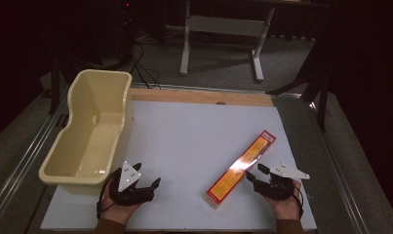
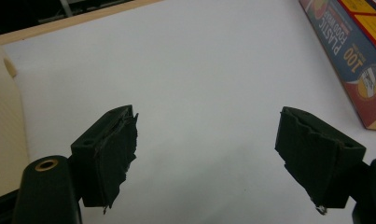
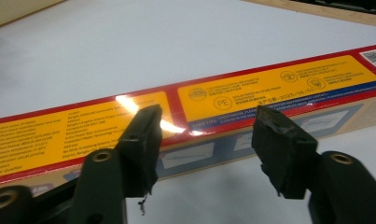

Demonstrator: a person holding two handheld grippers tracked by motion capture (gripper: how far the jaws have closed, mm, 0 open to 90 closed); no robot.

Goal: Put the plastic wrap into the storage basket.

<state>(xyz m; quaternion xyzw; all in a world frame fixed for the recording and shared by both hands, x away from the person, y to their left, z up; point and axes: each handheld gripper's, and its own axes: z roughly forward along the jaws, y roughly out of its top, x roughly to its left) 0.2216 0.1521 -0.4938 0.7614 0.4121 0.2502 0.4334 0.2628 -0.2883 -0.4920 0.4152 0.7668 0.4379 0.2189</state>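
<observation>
The right gripper's point(image 3: 204, 140) jaws are held apart, empty, level with the long side of the box point(image 3: 269, 100), which is not yet touched. It is judged that the box is best taken near its middle, the jaws squared across its narrow width before being closed, so it cannot swing. The left gripper point(image 1: 144, 176), jaws wide and empty, is held near the tub point(image 1: 94, 127). The box lies aslant on the white bench point(image 1: 184, 141), well right of the tub. Beyond, a dark floor, cables and a stand's legs point(image 1: 218, 46) are seen.
</observation>
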